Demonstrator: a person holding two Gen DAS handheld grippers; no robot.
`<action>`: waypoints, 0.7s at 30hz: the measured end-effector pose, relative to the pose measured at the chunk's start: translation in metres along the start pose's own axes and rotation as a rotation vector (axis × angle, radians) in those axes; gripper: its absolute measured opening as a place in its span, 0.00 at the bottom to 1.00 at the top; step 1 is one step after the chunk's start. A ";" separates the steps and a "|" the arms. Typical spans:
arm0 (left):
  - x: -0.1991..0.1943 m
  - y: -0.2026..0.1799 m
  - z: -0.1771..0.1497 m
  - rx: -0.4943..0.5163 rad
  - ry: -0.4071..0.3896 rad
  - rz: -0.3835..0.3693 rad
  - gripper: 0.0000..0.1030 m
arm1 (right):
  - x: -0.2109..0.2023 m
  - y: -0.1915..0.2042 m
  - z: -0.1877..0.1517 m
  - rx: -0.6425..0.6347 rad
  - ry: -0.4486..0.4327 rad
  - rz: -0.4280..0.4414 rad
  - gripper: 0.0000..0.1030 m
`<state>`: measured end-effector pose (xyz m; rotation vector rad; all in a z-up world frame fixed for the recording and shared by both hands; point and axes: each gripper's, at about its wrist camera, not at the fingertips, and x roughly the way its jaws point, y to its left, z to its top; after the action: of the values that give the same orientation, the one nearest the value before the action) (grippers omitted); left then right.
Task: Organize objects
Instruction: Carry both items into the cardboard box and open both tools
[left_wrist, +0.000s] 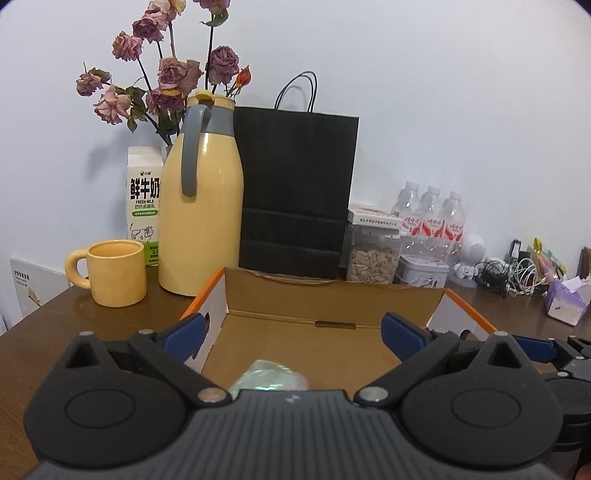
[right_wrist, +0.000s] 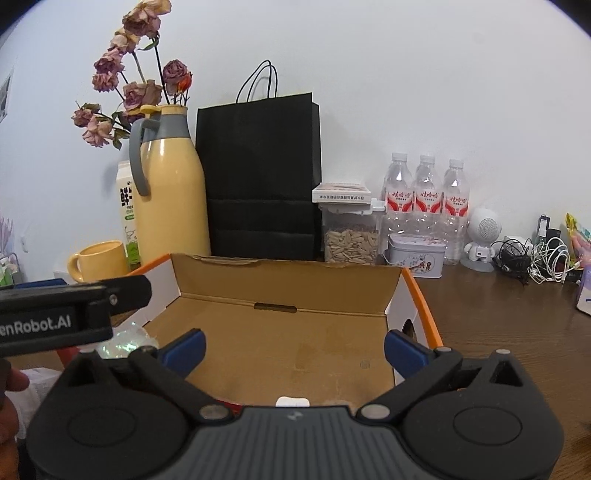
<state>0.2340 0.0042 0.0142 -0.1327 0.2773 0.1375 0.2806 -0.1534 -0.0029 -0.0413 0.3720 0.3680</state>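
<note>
An open cardboard box with orange-edged white sides sits on the brown tabletop, in front of a black paper bag and a yellow thermos jug. The left gripper hovers at the box's near edge, its blue-padded fingers spread wide and holding nothing. A crinkled clear plastic packet (its contents too blurred to name) lies low between those fingers, close to the gripper body, on the box floor. The right gripper is likewise spread and bare over the box; from its view the packet sits off to the left, outside its fingers. A yellow mug stands beside the jug.
</note>
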 end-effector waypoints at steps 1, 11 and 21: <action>-0.002 0.000 0.000 -0.007 -0.008 -0.001 1.00 | -0.001 0.000 0.000 0.001 -0.004 0.001 1.00; -0.021 -0.004 0.005 -0.011 -0.095 0.002 1.00 | -0.017 0.003 0.003 -0.018 -0.071 -0.018 1.00; -0.064 0.003 0.009 0.016 -0.137 0.011 1.00 | -0.061 0.005 0.004 -0.027 -0.123 -0.023 1.00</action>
<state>0.1745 0.0015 0.0406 -0.1053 0.1426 0.1545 0.2272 -0.1697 0.0228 -0.0488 0.2451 0.3508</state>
